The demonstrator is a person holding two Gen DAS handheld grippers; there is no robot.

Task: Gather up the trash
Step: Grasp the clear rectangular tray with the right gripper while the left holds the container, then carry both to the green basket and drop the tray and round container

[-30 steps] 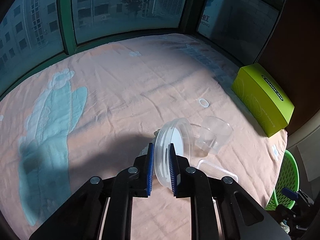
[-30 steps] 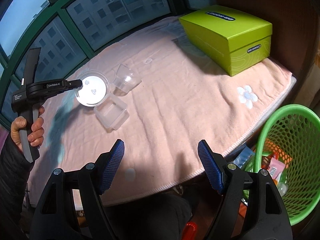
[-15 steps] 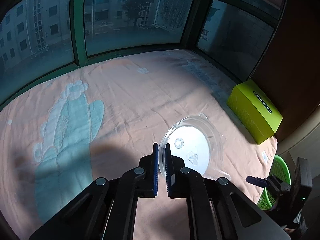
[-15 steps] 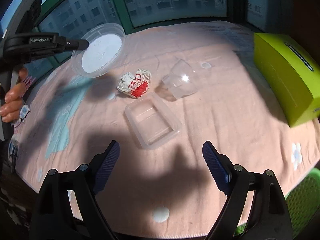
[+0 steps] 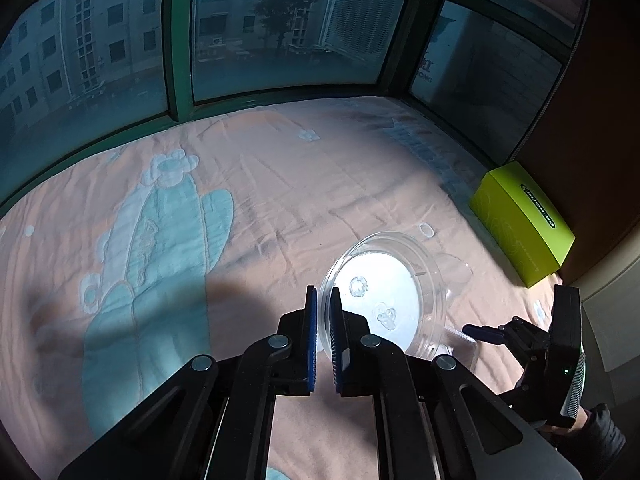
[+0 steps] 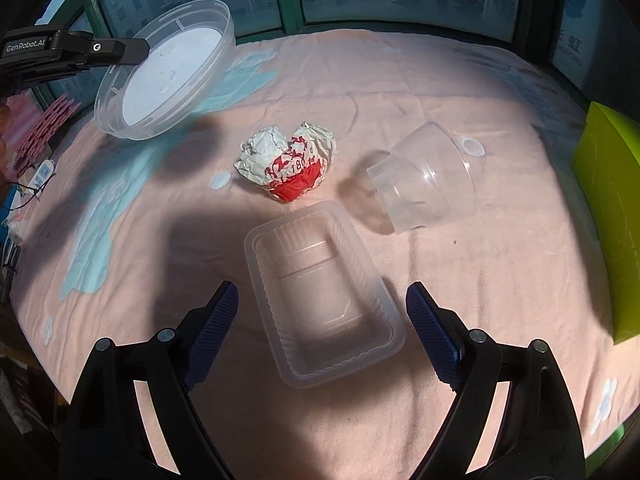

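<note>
while the left gripper (image 5: 324,320) pinches a round clear lid (image 5: 390,292), the right gripper (image 6: 320,332) gapes over a ribbed tray (image 6: 320,296)

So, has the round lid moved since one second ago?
Yes. The left gripper has lifted the lid off the blanket; earlier it lay beside the tray, and now it hangs above and left of the wrapper.

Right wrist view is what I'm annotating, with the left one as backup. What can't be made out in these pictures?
- Crumpled wrapper: the print is too small and creased to read; in the left wrist view the round lid covers it.
- Green box: cut off by the right wrist view's edge.
- Rectangular tray: in the left wrist view, mostly behind the lid and the left gripper.
- Trash basket: in neither view.
</note>
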